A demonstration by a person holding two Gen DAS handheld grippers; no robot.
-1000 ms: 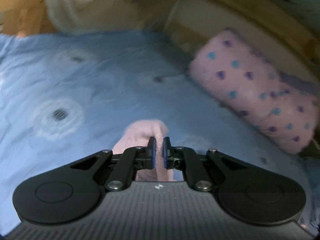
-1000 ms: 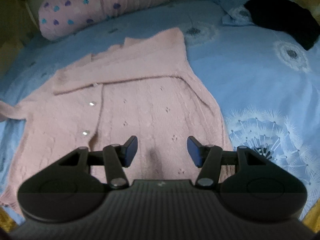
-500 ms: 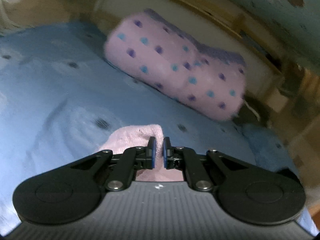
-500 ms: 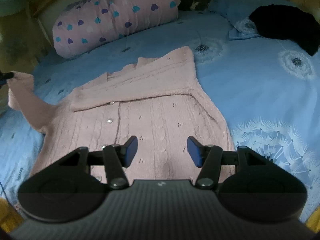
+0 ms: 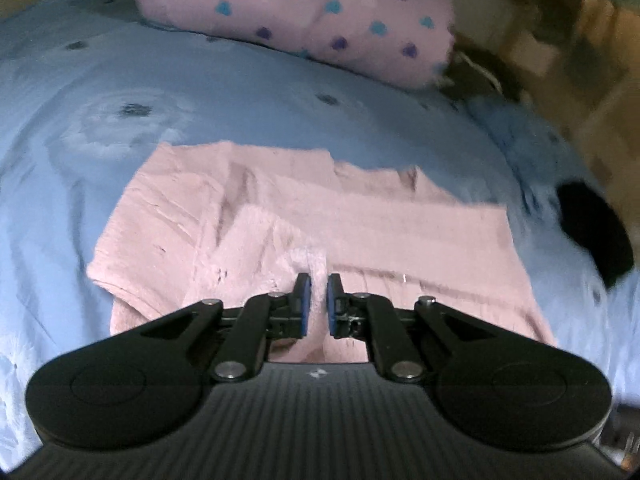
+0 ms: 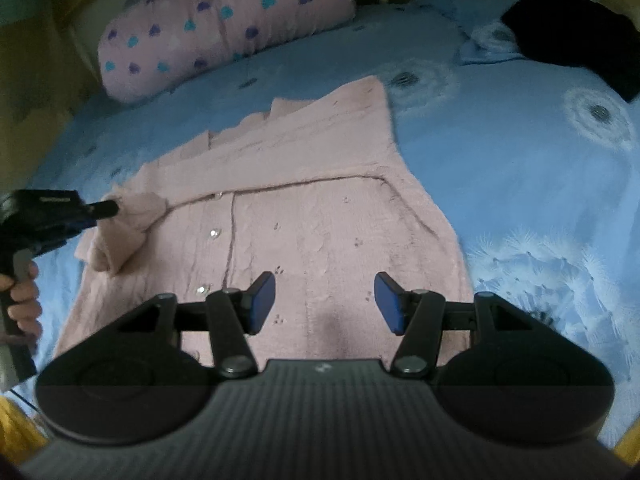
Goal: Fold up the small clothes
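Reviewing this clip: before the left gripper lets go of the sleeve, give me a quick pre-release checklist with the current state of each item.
1. Left gripper pinches the cuff of the pink knitted cardigan: ok.
2. Cuff is brought in over the cardigan's body, not over the blue dandelion-print bedsheet: ok.
3. Sleeve lies flat: not ok, it is bunched beside the fingertips.
4. Other sleeve already folded across the chest: ok.
5. Right gripper open, holding nothing, clear of the fold: ok.
6. Black garment and pink heart-print pillow lie clear of the cardigan: ok.
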